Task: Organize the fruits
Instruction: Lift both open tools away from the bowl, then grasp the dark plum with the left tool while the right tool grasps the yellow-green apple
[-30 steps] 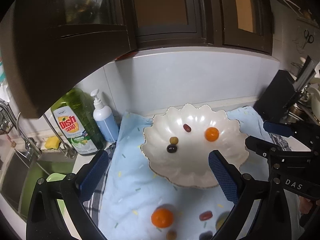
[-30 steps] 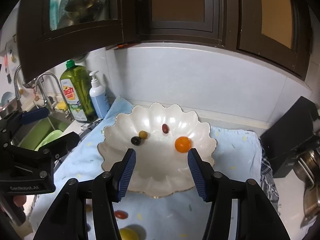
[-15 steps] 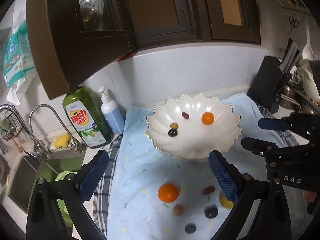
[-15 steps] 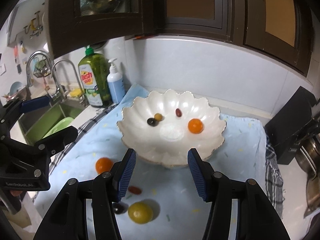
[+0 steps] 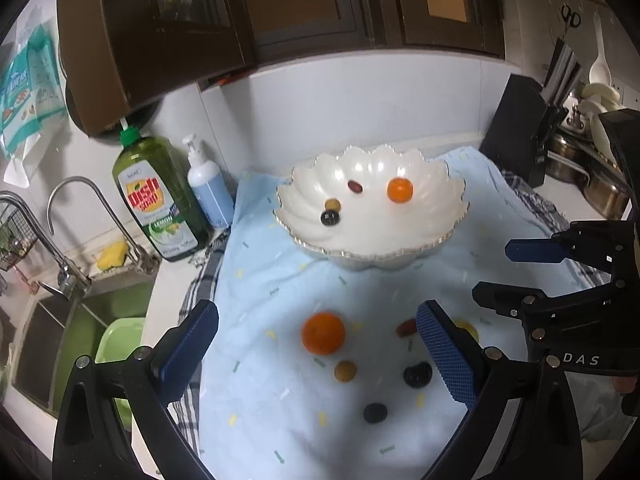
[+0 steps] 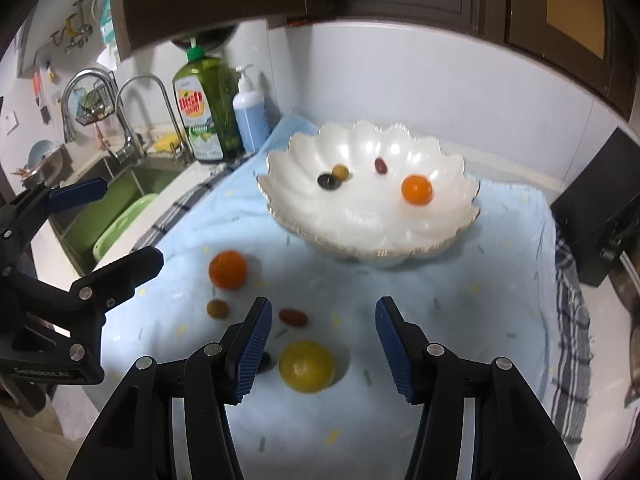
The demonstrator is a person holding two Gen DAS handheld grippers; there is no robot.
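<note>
Left gripper: jaws spread wide, nothing between them; it hangs over the near part of the blue towel, with the large orange ahead in the gap.
Right gripper: jaws apart, holding nothing; the yellow fruit lies on the towel in the gap between the pads.
Bowl: white, scalloped rim, standing on the far half of the blue towel.
In the bowl: a small orange, a dark red grape, an olive-green grape touching a black grape.
Loose on the towel: a large orange, a brownish grape near it, a red grape, a yellow fruit, and a dark grape with another dark one closer to the camera.
Desk: carries the towel; left of it stand a green dish soap bottle and a blue pump bottle, side by side against the wall.
Sink: at the far left, with a green basin inside.
</note>
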